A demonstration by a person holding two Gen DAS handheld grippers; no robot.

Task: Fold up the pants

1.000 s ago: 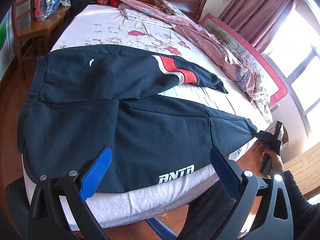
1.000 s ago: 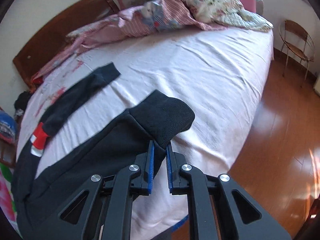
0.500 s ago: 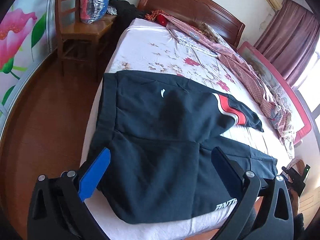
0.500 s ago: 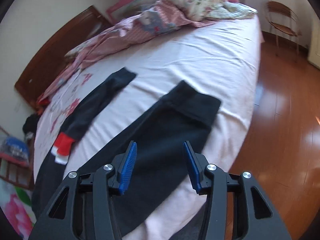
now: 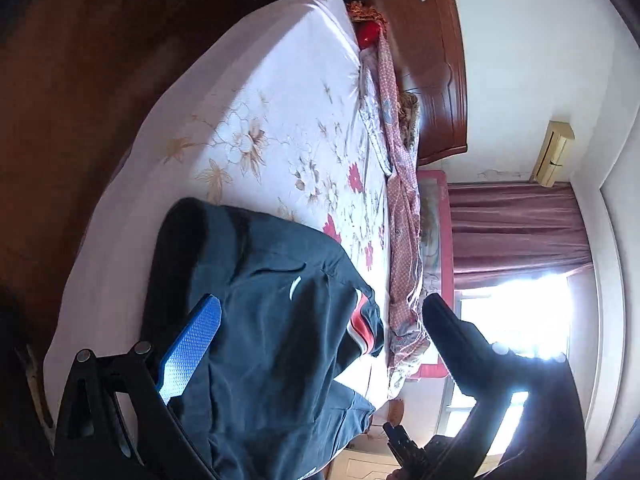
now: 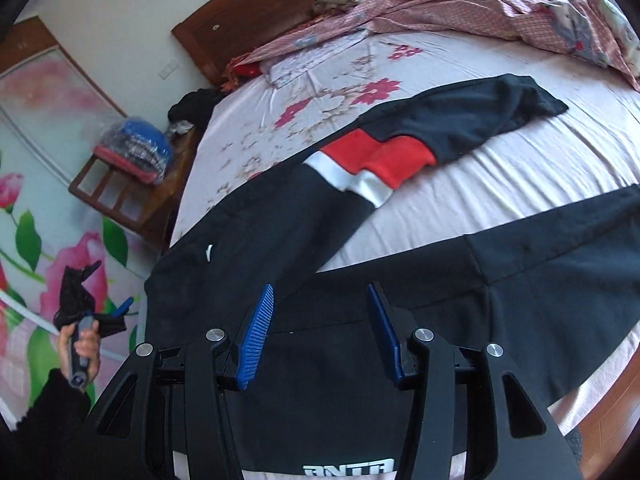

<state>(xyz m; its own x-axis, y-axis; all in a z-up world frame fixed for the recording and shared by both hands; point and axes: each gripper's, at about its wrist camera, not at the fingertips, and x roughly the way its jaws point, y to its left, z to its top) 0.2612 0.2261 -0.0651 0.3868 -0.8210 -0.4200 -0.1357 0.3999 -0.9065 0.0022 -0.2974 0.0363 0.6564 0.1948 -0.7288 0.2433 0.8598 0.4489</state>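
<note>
Both tools have swung away from where they were a second ago. Back then the right tool [image 6: 320, 334] pinched the cuff of one leg of the pants [image 6: 420, 288]; it has let go, its jaws have just been opening, and it has come to the waist end. Its two blue pads [image 6: 256, 336] are spread apart with nothing between them, and they hang over the dark cloth without pressing it.

The left tool [image 5: 316, 340] has rolled over onto its side, so the room looks tipped in its view. Its jaws are spread wide and they pinch nothing. One blue pad [image 5: 190, 346] shows just above the waist part of the pants [image 5: 264, 320]. A hand [image 6: 82, 350] in a dark sleeve holds this tool off the left edge of the bed [image 6: 540, 160].

The pants lie flat on the bed near its front edge. The waist is at the left edge and the two legs run toward the right, spread apart like a V. The far leg has a red and white patch [image 6: 372, 168]. White letters [image 6: 348, 471] show at the front edge.

Past the pants is a flowered sheet [image 5: 280, 120]. A pink blanket [image 6: 460, 12] is bunched along the far edge. A wooden headboard [image 6: 256, 12] stands at the far left corner. A chair [image 6: 132, 184] beside the bed carries a bag of clothes [image 6: 136, 150].
</note>
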